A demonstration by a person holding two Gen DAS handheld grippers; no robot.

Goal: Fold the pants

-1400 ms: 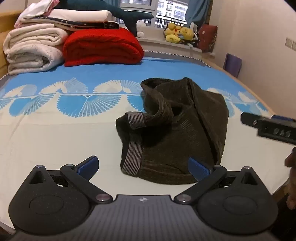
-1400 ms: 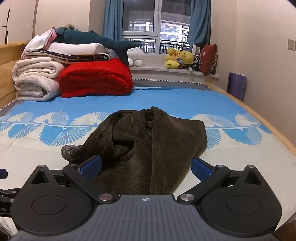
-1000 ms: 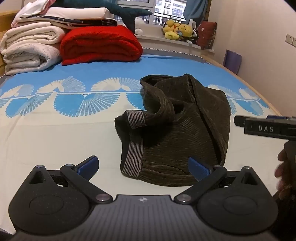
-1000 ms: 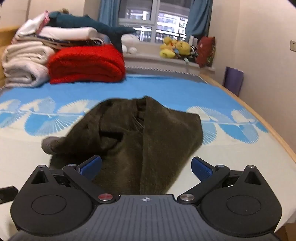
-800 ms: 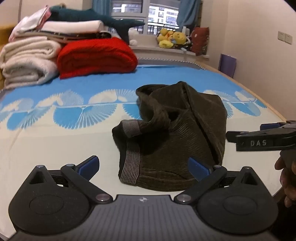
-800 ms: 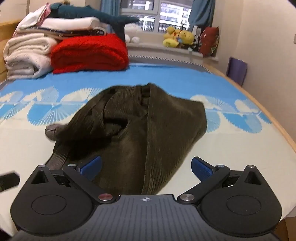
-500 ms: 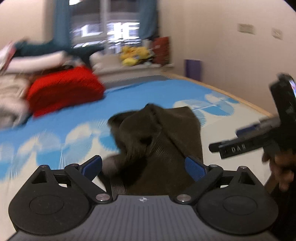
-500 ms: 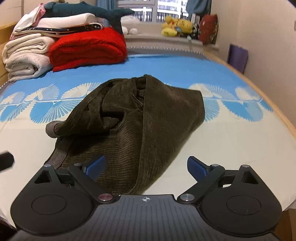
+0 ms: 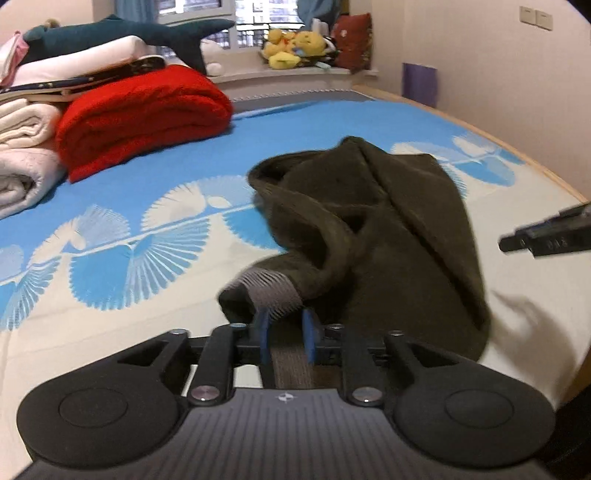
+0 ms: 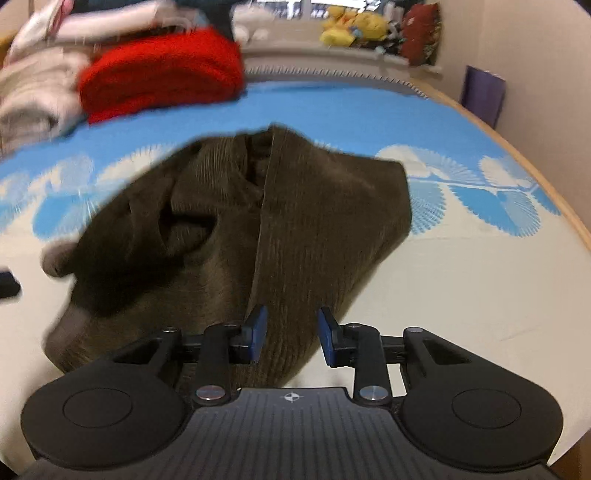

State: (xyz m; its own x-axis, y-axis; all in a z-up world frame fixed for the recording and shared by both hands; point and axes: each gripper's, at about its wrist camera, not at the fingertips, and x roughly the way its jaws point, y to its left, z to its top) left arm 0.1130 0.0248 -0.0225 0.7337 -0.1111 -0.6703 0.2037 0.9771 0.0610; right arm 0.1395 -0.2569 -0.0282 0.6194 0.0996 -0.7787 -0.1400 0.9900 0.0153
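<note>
Dark olive corduroy pants point(image 9: 369, 236) lie crumpled on the blue-and-cream bed sheet point(image 9: 110, 236). A grey ribbed waistband corner point(image 9: 271, 291) sticks up at their near left. My left gripper point(image 9: 285, 334) is low over that corner. Its jaws are closing and the blue pads point(image 9: 263, 334) touch the band that fills the gap. In the right wrist view the pants point(image 10: 303, 229) spread ahead. My right gripper point(image 10: 291, 328) is closing over their near right edge; cloth lies between the pads, with a sliver of sheet beside the right pad point(image 10: 327, 330).
A red folded blanket point(image 9: 144, 114) and white folded bedding point(image 9: 22, 155) sit at the far left, a shark plush point(image 9: 122, 33) on top. Yellow plush toys point(image 9: 291, 44) line the window sill. The bed's wooden edge point(image 9: 517, 147) runs along the right, near the wall.
Both grippers dropped lower and nearer to the pants. Their jaws went from wide open to narrow. The left one swung onto the grey waistband corner; the right one came over the near edge.
</note>
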